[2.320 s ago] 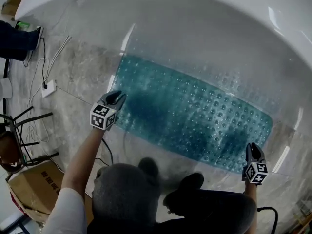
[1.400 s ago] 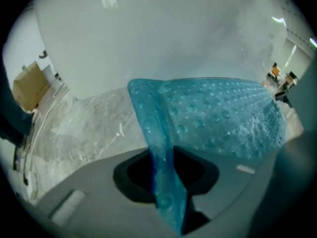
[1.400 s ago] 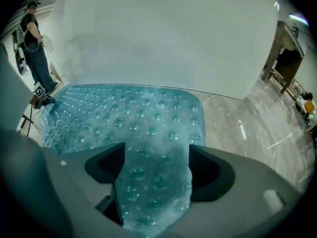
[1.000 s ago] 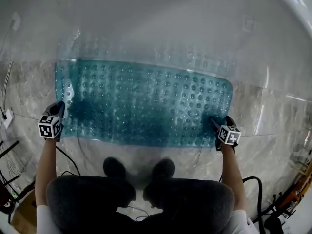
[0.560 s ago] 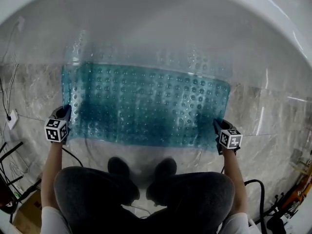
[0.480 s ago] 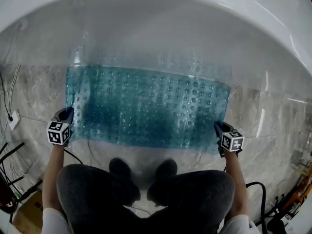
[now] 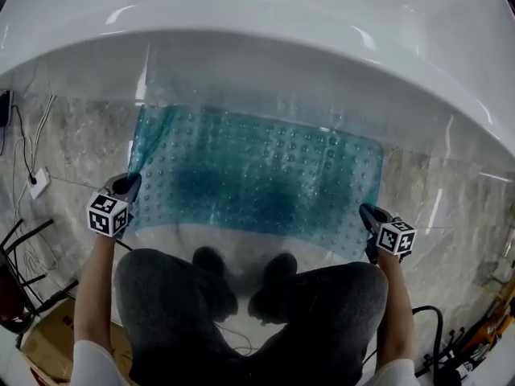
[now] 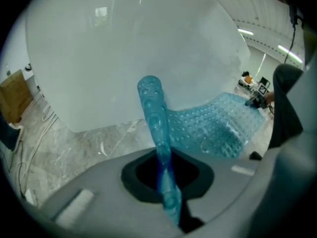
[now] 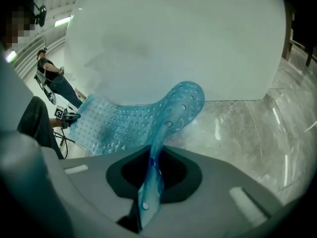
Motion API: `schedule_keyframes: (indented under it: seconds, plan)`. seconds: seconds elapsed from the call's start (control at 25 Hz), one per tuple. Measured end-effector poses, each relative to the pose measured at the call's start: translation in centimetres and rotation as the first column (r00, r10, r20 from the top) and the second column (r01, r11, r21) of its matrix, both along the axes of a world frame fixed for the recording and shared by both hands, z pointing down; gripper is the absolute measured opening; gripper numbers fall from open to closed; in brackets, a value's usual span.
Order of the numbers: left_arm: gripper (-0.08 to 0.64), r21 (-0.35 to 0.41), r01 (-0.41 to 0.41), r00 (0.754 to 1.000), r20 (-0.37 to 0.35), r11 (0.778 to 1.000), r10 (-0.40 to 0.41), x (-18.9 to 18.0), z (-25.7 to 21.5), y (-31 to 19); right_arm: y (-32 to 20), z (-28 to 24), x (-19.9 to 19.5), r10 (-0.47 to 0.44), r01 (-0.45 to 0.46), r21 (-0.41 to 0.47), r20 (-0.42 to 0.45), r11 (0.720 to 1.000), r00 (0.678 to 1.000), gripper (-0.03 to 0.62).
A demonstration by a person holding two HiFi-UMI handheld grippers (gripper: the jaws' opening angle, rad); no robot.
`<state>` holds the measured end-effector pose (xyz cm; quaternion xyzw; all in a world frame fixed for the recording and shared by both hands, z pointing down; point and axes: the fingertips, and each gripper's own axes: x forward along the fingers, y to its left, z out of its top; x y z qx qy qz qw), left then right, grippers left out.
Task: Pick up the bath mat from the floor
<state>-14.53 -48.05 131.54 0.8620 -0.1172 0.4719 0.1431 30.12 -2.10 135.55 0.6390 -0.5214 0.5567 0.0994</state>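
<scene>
While the white bathtub fills the top of the head view and the grey marble floor spreads below it, you hold the translucent blue bath mat spread broadside in front of the tub wall. Its near long edge is raised above your shoes, and a pale strip of floor shows beneath that edge. The lifting step is therefore judged well under way. What cannot be settled is the far long edge: it lies close against the tub side, and no view shows whether it hangs free or trails on the floor.

The left gripper has the near left corner. In the left gripper view its jaws are clenched on the mat, which rises out of them on edge as a narrow blue band. The right gripper has the near right corner. Its jaws have just been closing, and the right gripper view shows the mat pinched between them, curling up and away toward the tub. Between the two grips the sheet sags in a shallow curve.

Done, by this reading: both corners grasped, near edge off the floor. Left to do: raise the whole mat until nothing drags, keeping both hands level. A soft, slick sheet like this may slip from a corner pinch. A wall socket with its cable lies well apart at the left.
</scene>
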Motion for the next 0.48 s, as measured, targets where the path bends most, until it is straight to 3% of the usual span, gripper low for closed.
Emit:
schedule_keyframes:
  seconds: [0.16, 0.48]
  plan:
    - [0.018, -0.039, -0.031, 0.999, -0.008, 0.999, 0.031, 1.4, -4.6, 2.2, -0.7, -4.0, -1.4, 0.04, -0.04, 0.01, 0.031, 0.999, 0.999, 0.034]
    - [0.018, -0.064, -0.122, 0.992, -0.027, 0.99, 0.12, 2.6, -15.4, 5.9, -3.4, -16.1, -5.5, -0.103, 0.103, 0.054, -0.003, 0.993, 0.995, 0.031]
